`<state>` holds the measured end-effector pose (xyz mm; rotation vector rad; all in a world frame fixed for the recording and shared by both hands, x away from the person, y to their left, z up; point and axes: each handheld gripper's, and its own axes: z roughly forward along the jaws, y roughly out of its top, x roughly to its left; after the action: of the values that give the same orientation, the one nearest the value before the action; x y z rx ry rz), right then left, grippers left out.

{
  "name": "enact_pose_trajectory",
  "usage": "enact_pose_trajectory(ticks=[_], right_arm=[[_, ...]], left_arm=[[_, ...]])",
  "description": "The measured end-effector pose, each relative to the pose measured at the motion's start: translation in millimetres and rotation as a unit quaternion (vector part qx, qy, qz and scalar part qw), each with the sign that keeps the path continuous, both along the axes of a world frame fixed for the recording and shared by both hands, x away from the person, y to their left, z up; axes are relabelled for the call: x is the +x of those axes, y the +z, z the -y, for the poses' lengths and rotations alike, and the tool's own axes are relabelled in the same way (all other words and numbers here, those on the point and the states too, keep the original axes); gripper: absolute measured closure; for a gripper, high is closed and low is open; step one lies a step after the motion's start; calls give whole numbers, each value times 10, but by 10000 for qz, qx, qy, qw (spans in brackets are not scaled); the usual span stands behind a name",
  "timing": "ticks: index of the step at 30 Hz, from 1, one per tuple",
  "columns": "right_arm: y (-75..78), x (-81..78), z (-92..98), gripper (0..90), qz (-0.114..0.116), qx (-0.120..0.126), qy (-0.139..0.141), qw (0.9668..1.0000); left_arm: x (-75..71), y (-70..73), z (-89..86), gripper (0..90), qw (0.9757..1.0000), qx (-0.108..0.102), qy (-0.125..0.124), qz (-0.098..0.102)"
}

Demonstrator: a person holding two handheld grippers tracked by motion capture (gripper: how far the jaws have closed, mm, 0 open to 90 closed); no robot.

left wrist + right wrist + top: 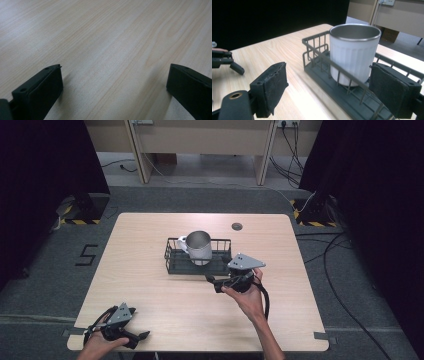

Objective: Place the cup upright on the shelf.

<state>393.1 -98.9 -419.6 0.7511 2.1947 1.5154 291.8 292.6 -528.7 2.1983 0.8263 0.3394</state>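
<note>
Bare forearms, black left gripper point(142, 336) and right gripper point(212, 281), grey three-cornered top plates, black cables, dark padded jaws

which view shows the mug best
The right gripper view: the mug stands close, upright in the wire basket, its ribbed white wall and steel rim clear. The high view shows it small, with its handle.

The table point(150, 270) is showing a pale wood-grain surface, smooth with a soft sheen. Near its middle, a basket point(322, 62) of thin dark-grey wire is looking matt. The cup point(353, 53) standing in it is showing a brushed metal rim and inside, and a white, finely ribbed outer wall. The right gripper point(327, 87) is wearing rough, worn black pads; the left gripper point(113, 87) is showing smooth matt black plastic.
</note>
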Motion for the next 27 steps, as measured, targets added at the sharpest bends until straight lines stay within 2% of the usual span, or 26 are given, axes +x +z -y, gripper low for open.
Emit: enact_pose_trajectory(ticks=[8,21,27], right_arm=[[-113,-139,75,152,-50,43,-32,10000],[-429,-359,234,152,-256,-107,-174,9995],[-503,-417,269,152,-343,-143,-188,9991]], left_arm=[[0,0,0,0,10000,-3,1,0],[0,0,0,0,10000,-2,1,-1],[1,0,0,0,10000,-1,-1,0]])
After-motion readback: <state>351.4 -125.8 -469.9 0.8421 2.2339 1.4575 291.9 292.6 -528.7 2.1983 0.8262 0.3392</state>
